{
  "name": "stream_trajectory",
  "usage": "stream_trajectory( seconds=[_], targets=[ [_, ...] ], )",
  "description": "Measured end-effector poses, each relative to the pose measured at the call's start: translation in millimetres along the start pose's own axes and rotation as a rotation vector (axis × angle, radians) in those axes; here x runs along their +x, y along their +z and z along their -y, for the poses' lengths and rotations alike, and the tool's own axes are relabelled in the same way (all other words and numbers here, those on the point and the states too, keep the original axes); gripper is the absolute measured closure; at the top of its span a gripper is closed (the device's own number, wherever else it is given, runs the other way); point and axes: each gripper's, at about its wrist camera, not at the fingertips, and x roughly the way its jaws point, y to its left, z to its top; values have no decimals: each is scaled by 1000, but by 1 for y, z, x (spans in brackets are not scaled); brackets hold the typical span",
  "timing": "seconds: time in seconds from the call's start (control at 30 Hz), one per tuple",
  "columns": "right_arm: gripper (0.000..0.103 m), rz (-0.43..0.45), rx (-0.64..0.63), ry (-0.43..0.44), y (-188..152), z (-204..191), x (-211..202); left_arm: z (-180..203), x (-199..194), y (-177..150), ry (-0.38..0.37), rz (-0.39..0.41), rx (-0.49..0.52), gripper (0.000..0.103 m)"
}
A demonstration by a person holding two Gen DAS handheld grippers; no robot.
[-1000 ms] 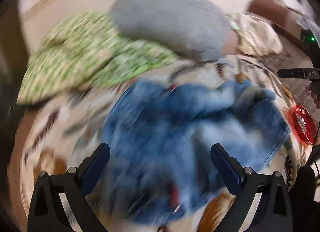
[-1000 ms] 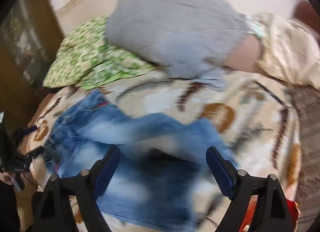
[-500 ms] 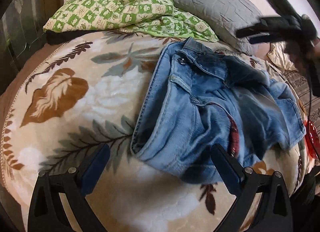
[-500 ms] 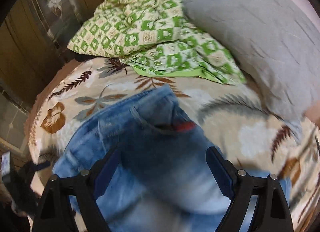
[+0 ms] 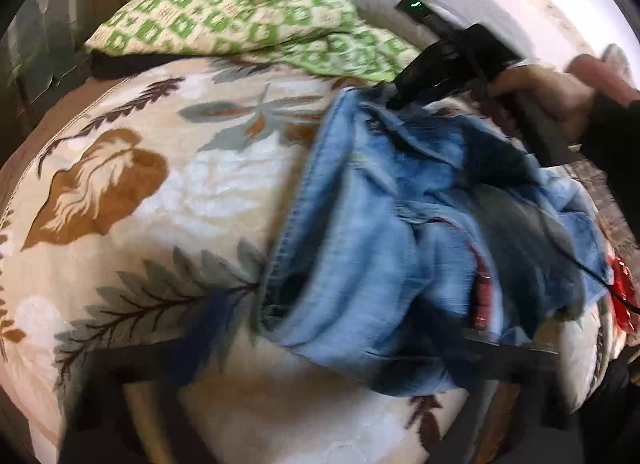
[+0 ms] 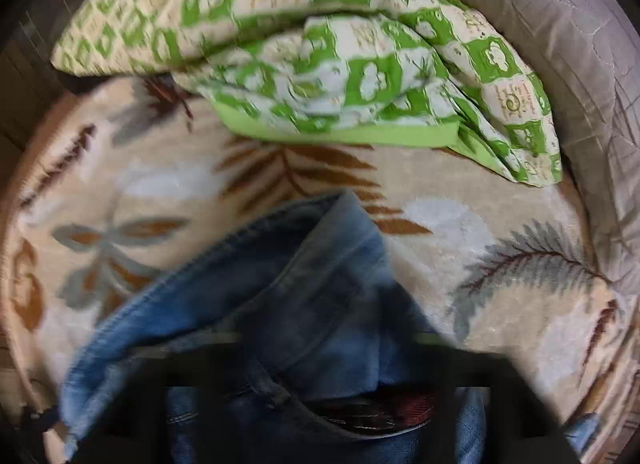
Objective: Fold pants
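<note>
Crumpled blue jeans (image 5: 420, 232) lie on a cream leaf-patterned blanket (image 5: 160, 192), waistband toward the pillows. In the left wrist view the right gripper (image 5: 394, 104), held by a hand, reaches the far waistband corner; whether it grips is unclear. My left gripper (image 5: 320, 348) is smeared by motion blur at the jeans' near edge. In the right wrist view the waistband (image 6: 304, 272) fills the lower frame and my right gripper (image 6: 320, 360) is a dark blur over it.
A green-and-cream checked quilt (image 5: 240, 16) and a grey pillow (image 6: 568, 44) lie at the head of the bed. A red object (image 5: 620, 296) sits at the right edge. Dark wood furniture (image 5: 36, 36) stands left of the bed.
The right gripper has dropped down onto the far waistband corner. The left gripper has moved closer to the jeans' near edge. Both grippers now blur.
</note>
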Motion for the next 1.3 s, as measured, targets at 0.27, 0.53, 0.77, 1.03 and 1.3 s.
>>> stream_trajectory(
  seconds=[0.27,0.53,0.77,1.03,1.3],
  targets=[
    [87,68,2,11,-10,8,-17,8,-11,1,2,37,15,74],
    [90,431,-139,34,16,-40,-137,-11,-104,19,90,323,-22,78],
    [90,494,-253,68,67,-140,-151,-69,-103,14,168,262,-109,78],
    [90,380,-261,66,80,-180,-80,-96,-79,-2,175,188,-149,75],
    [0,371,-146,60,69,-136,-93,-83,-110,4,323,267,-135,4]
  ],
)
